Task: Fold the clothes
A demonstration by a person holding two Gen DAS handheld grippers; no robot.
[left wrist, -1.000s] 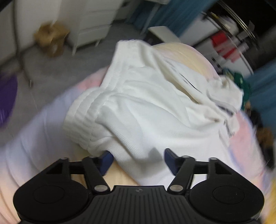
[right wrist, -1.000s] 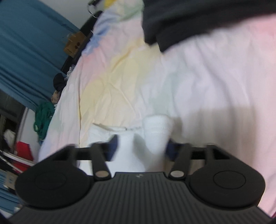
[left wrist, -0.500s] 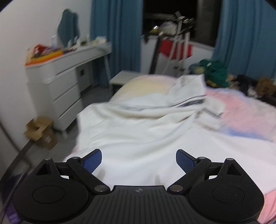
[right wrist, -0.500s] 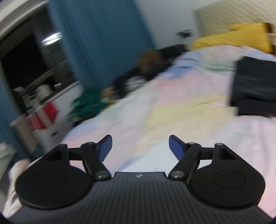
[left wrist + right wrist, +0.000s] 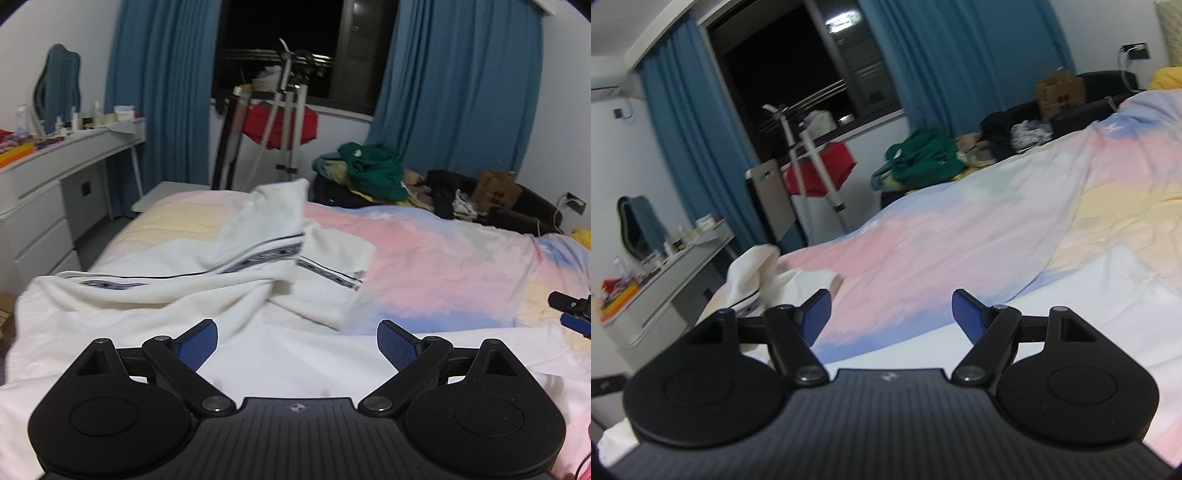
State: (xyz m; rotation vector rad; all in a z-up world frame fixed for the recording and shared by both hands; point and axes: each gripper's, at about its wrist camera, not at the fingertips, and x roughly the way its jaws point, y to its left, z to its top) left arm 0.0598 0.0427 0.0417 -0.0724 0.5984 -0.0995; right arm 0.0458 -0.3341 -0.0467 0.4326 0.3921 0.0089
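Note:
A white garment with dark patterned trim lies rumpled on the pastel bedspread, spread from the near left toward the bed's far edge. My left gripper hovers above its near part, open, with nothing between the blue pads. At the right edge of the left wrist view, a tip of the right gripper shows. In the right wrist view the garment bunches at the left, beyond the left finger. My right gripper stands open over the bedspread, empty.
A green garment pile and dark clothes lie past the bed's far side, beside a cardboard box. A white dresser stands at the left. A drying rack with red cloth stands before the window and blue curtains.
Both grippers let go of the white garment and pulled back and up. Their views rolled level, from close on the fabric to across the room. The left jaws opened wider.

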